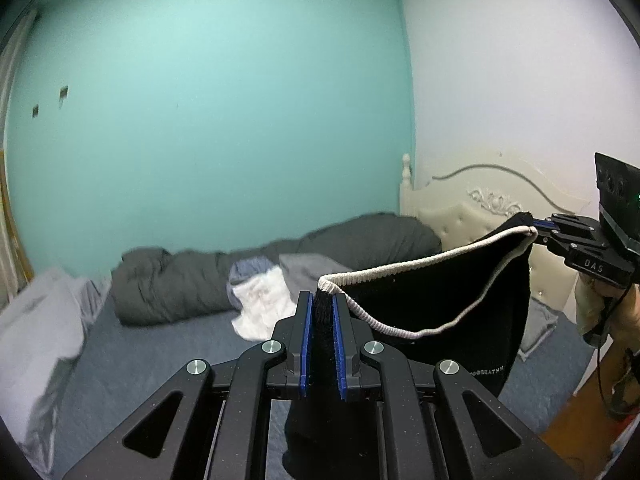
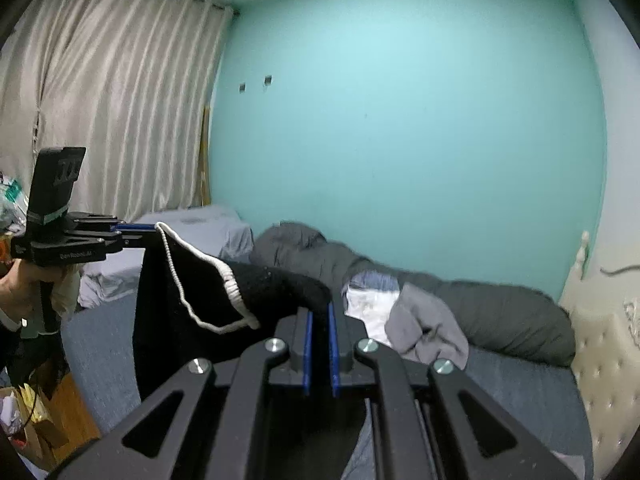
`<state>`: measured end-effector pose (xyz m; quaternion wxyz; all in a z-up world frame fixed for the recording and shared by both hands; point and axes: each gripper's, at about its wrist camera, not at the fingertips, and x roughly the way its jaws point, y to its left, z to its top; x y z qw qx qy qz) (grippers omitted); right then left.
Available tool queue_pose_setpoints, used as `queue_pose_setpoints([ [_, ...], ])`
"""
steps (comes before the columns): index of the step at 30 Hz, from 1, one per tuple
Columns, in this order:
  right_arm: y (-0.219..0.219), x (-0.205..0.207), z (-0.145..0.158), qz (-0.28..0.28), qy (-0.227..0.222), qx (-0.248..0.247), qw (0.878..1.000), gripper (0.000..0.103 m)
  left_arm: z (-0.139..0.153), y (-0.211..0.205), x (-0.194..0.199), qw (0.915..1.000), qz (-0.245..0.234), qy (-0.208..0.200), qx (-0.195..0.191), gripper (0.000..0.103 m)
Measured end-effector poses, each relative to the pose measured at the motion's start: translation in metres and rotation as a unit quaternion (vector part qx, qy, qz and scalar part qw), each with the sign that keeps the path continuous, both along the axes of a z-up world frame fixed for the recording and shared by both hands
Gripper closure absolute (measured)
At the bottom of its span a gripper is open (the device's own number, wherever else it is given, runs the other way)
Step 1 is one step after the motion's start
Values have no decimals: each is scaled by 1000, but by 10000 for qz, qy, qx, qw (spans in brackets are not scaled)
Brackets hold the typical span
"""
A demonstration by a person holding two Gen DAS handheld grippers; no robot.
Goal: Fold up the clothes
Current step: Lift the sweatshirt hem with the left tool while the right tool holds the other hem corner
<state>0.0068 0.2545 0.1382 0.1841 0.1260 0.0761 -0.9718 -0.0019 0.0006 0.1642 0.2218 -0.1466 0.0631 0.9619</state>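
A black garment [image 1: 440, 300] with a white ribbed trim hangs stretched between both grippers above the bed. My left gripper [image 1: 322, 300] is shut on one top corner of it, black cloth filling the gap between the blue pads. In the same view my right gripper [image 1: 534, 231] pinches the other corner at the right, a hand behind it. The right wrist view shows the right gripper [image 2: 319, 312] shut on the black garment [image 2: 160, 320], whose body drops down on the left. The left gripper [image 2: 154, 227] holds the far corner at the left edge.
Below lies a bed with a blue sheet [image 1: 168, 356]. A rolled dark grey duvet [image 1: 180, 284] runs along the teal wall. Loose white, blue and grey clothes [image 2: 384, 308] lie in front of it. A cream headboard [image 1: 480, 200] stands right, beige curtains [image 2: 100, 100] left.
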Motion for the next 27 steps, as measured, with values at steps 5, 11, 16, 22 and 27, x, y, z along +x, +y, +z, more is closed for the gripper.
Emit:
queue_pose_setpoints([
  [5,1,22,39,7,287,13,9996,97,32,-3,24,9995,-14,310,15,93],
  [11,2,42,70,47,539,39,9985,97,57,-7,48,9984,-23,553,60,93],
  [16,3,51,90,56,616,30,9981,97,72,-8,57,9982,-60,597,75,93],
  [22,2,42,88,27,397,19,9992,97,55,-4,33,9996,-85,249,38,93],
  [27,6,8,51,-75,-141,-34,9999,97,1,7,-20,9992,-58,-379,-109,93],
])
